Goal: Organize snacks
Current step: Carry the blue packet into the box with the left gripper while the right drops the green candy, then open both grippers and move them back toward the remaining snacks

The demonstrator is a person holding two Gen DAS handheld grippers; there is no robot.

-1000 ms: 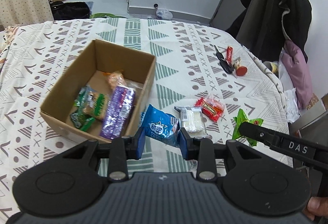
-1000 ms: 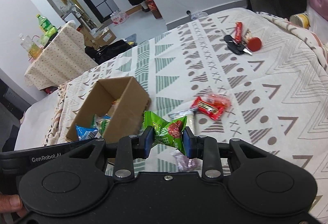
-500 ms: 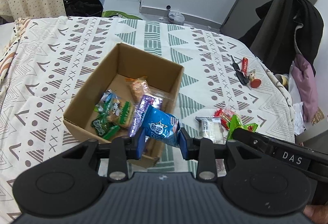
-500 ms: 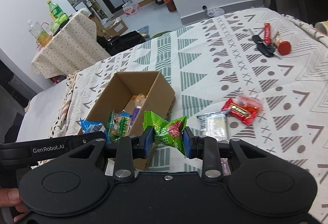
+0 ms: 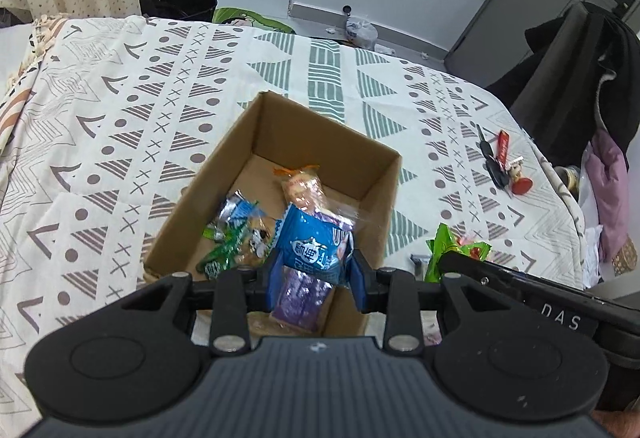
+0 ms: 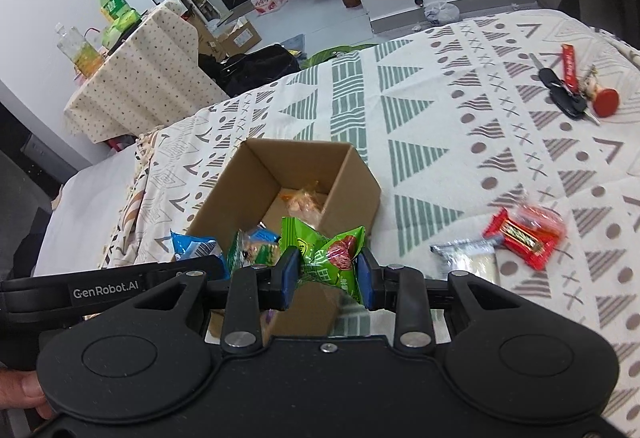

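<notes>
White cloth with grey and green triangle patterns (image 5: 120, 125) covers the wide surface, and an open brown cardboard box (image 5: 384, 197) stands on it with several snack packets inside. Over the box the left gripper (image 5: 315, 275) is closed on a blue snack packet with white Chinese characters (image 5: 314, 246). The right gripper (image 6: 327, 276) clamps a green snack packet with a red picture (image 6: 332, 258) at the near edge of the box. On the cloth to the right lie a red wrapped snack (image 6: 526, 234) and, beside it, a pale clear-wrapped snack (image 6: 472, 256). One gripper arm reads "GenRobot.AI" and the other "DAS". Black keys with a red tag (image 6: 568, 85) lie further away.
</notes>
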